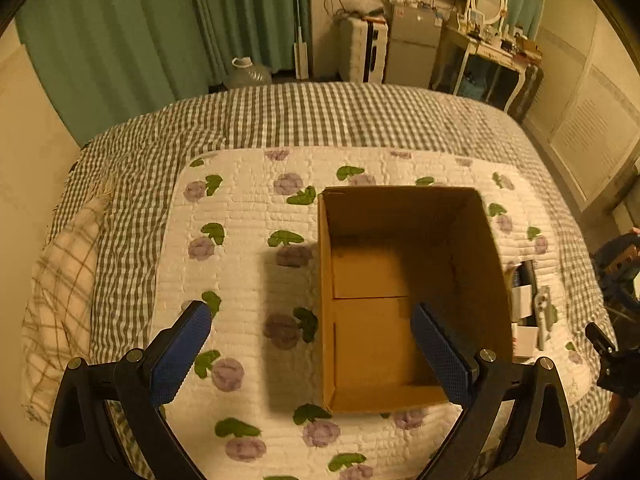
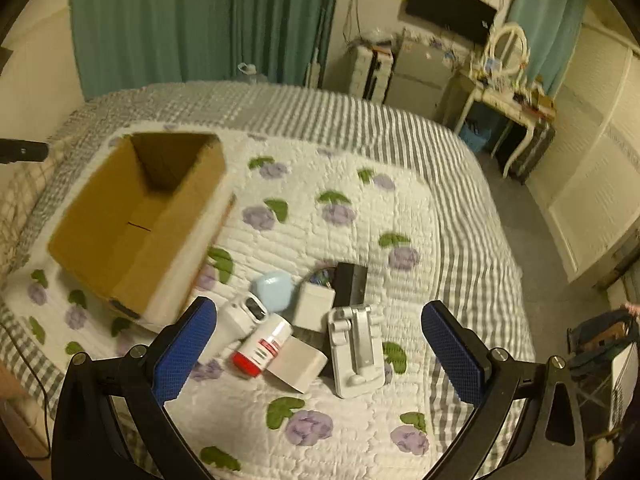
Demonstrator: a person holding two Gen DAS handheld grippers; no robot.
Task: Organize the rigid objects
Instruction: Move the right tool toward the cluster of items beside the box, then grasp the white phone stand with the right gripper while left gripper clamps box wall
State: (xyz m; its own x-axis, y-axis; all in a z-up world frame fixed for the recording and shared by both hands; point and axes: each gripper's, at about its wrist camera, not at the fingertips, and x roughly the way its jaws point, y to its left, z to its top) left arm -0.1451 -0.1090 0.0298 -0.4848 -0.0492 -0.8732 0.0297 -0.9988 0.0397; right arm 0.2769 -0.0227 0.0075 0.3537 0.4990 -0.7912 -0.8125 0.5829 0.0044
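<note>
An open, empty cardboard box point(image 1: 400, 300) sits on the flowered quilt point(image 1: 248, 240); in the right wrist view the box point(image 2: 140, 216) is at the left. Right of it lies a pile: a white phone stand point(image 2: 358, 348), a white can with a red cap point(image 2: 262, 346), a pale blue case point(image 2: 274, 290), a white box point(image 2: 316, 304), a black item point(image 2: 350, 280) and a white device point(image 2: 236, 322). My left gripper point(image 1: 312, 340) is open and empty above the box's near left side. My right gripper point(image 2: 318, 340) is open and empty above the pile.
The quilt lies on a bed with a grey checked cover point(image 1: 320, 116). A plaid cushion point(image 1: 60, 300) is at the bed's left edge. Green curtains point(image 1: 140, 32), a dressing table point(image 2: 512, 96) and a wardrobe point(image 2: 600, 160) stand beyond the bed.
</note>
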